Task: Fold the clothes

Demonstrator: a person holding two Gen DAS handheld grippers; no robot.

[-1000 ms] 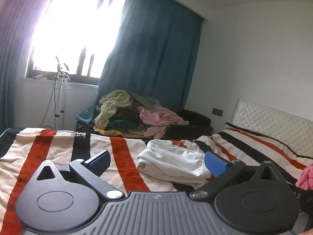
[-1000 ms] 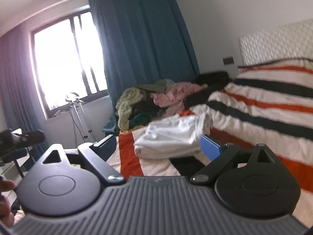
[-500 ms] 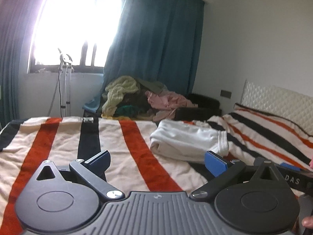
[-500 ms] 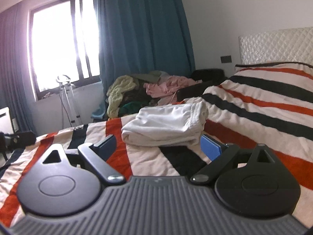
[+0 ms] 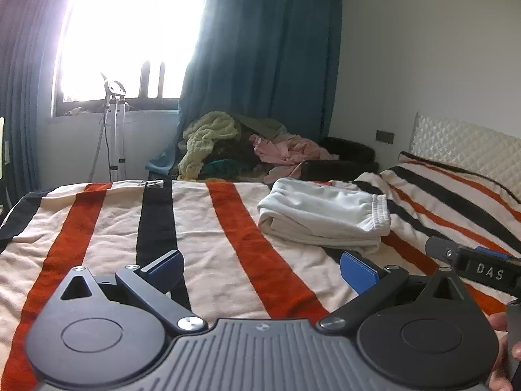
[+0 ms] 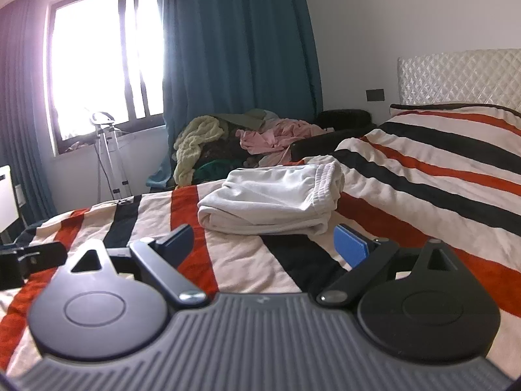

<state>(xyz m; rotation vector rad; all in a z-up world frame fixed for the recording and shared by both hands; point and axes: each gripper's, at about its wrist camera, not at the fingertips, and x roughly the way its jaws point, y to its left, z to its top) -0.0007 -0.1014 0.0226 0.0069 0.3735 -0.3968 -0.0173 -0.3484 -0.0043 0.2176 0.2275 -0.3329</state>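
A folded white garment [image 5: 325, 216] [image 6: 273, 200] lies on the striped bedspread [image 5: 97, 228] [image 6: 423, 176]. My left gripper [image 5: 260, 268] hovers open over the bedspread, short of the garment and to its left, with nothing between its blue-padded fingers. My right gripper [image 6: 265, 244] is open too, low over the bed, with the garment just beyond its fingertips. The right gripper's body shows at the right edge of the left wrist view, with a hand [image 5: 503, 352] on its handle. Part of the left gripper shows at the left edge of the right wrist view.
A heap of unfolded clothes [image 5: 241, 150] [image 6: 241, 140], yellow-green, pink and dark, sits beyond the bed's far edge below a blue curtain [image 5: 260, 49]. A metal stand [image 5: 114, 123] is under the bright window. The quilted headboard [image 5: 469, 146] is at the right.
Both grippers have levelled and dropped lower over the bed and swung a little left. The white garment now appears nearer and larger in both views. Jaws stayed open.
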